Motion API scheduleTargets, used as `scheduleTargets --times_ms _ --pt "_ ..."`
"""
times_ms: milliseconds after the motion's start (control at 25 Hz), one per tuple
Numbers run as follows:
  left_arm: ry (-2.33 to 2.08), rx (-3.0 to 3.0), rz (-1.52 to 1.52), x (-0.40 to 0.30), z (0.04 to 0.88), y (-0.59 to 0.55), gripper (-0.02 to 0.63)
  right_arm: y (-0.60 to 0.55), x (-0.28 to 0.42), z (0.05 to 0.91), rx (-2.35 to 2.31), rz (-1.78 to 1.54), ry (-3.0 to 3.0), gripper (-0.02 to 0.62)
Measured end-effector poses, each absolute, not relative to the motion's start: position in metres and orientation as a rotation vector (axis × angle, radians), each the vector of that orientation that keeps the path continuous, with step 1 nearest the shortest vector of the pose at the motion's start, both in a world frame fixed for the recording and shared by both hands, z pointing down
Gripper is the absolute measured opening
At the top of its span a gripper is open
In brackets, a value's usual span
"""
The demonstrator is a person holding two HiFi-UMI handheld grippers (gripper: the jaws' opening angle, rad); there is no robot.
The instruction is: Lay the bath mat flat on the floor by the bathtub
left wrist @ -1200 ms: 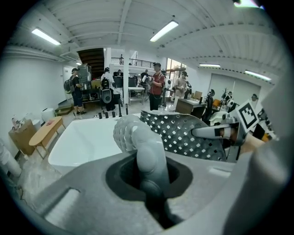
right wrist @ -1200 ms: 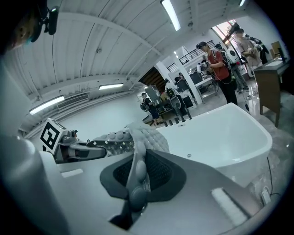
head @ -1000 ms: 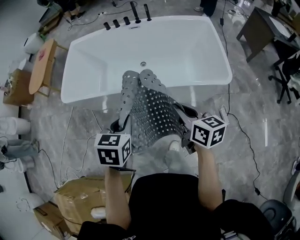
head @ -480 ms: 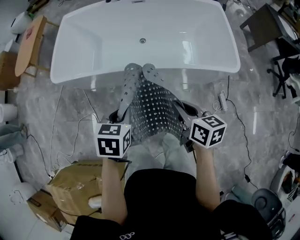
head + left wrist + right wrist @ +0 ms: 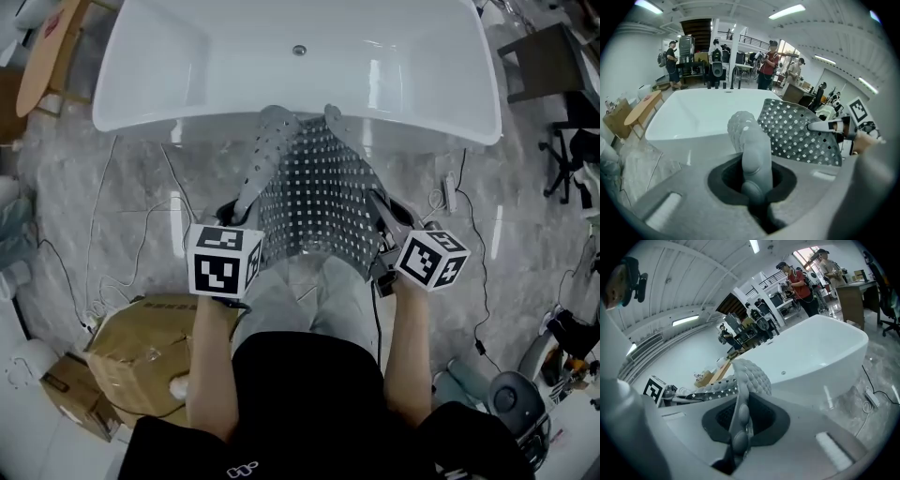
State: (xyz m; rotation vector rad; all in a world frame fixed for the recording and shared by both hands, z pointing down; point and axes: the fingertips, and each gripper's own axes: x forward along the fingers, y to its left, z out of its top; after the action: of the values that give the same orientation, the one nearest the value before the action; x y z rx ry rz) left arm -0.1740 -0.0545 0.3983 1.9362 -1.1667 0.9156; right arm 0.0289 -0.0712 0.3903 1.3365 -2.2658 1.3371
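Both grippers are pinching the one grey perforated rubber bath mat [image 5: 317, 192]. In the left gripper view, the left gripper [image 5: 754, 190] has its jaws pressed together on a rolled, dimpled fold of the mat [image 5: 799, 136], which stands straight up out of the narrow gap. In the right gripper view, the right gripper [image 5: 736, 439] is likewise nearly closed, its jaws squeezing a thin, bubbled edge of the mat [image 5: 751, 376] that rises between them and curls over at the top.

From the head view, the left gripper [image 5: 236, 216] holds the mat's left edge and the right gripper [image 5: 380, 214] its right edge, so the mat is stretched between them in the air over the person's pale trousers. Its far end overlaps the near rim of the white oval freestanding bathtub [image 5: 187, 66], and the two far corners flop over. Whether that far end touches the tub cannot be told. The mat is not lying on the grey marbled tile floor [image 5: 112, 206].

Counted: two grippers, each with one black-and-white marker cube; one mat; one bathtub. Two brown cardboard boxes [image 5: 141, 352] sit on the floor at the person's left, just beside each other. One black office chair [image 5: 574, 155] stands to the right of the tub, and thin cables trail over the floor on both sides. In the left gripper view at least three people stand well beyond the tub.
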Motion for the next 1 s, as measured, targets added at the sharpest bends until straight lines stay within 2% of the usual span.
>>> scheduleTargets --times_ms 760,1000 --pt "-1.135 1.778 0.960 -0.187 0.537 -0.049 0.023 -0.068 0.040 0.519 1.381 1.491 -2.086 0.021" --pt "-1.122 1.766 0.979 -0.185 0.574 -0.042 0.023 -0.057 0.046 0.563 1.299 1.289 -2.071 0.020"
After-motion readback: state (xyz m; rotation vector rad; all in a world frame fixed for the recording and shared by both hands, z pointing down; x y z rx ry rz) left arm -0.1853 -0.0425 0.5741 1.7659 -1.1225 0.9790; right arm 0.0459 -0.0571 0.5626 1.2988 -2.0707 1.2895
